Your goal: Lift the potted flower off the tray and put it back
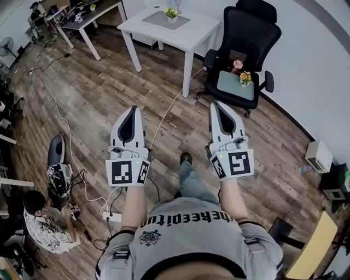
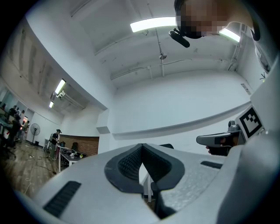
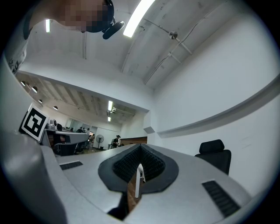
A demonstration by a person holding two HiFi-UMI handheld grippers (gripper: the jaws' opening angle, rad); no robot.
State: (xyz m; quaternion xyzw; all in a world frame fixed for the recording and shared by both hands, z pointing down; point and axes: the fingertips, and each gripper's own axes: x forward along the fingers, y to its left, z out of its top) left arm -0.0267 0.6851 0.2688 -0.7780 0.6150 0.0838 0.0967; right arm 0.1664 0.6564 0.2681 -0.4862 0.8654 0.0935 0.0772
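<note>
Two closed: left claw (image 1: 133,109), right claw (image 1: 218,105); potted flower (image 1: 171,13) well ahead.

Black office chair (image 1: 249,27) stands beside white table (image 1: 191,38).

head view: overhead, steeply down, far | gripper views: low, forward, tilted up | shared: black chair (image 1: 247,38)

Two hand-held grippers (image 1: 133,109) (image 1: 219,105), two trays (image 1: 156,22) (image 1: 229,87)
</note>
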